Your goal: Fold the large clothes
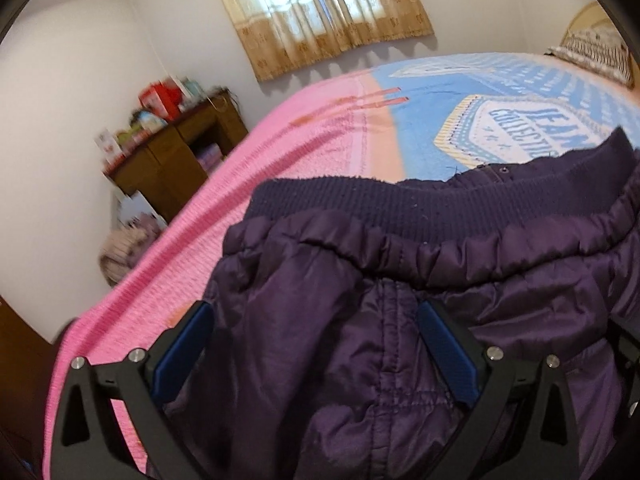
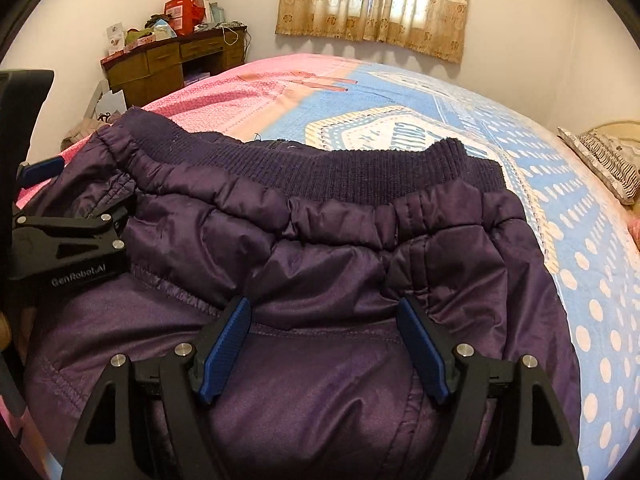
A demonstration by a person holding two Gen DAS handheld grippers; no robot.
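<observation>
Blue ribbed pads [image 1: 188,344] on black fingers: the left gripper [image 1: 316,320] hangs with its jaws spread as wide as they go, pitched downward over the purple padded jacket [image 1: 400,320]. Nothing is pinched; one pad sits off the jacket's left edge over the pink side of the bedspread [image 1: 320,128], the other rests against the quilted fabric. From the right wrist view that same tool shows at the far left, its black body lying at the jacket's left side.

Over to the right gripper [image 2: 324,316]: tilted steeply down, jaws parted, pads standing clear on either side of a puffed fold of fabric rather than squeezing it. No grip there.

The jacket lies bunched on the near part of the bed. Its dark ribbed knit band [image 2: 360,172] runs left to right across both views, on the far side from the grippers, so the long axis lies crosswise to the fingers. Beyond it the bedspread turns blue with white dots; a wooden desk [image 2: 172,60] stands at the back left and a curtain [image 2: 372,4] hangs over the window.
</observation>
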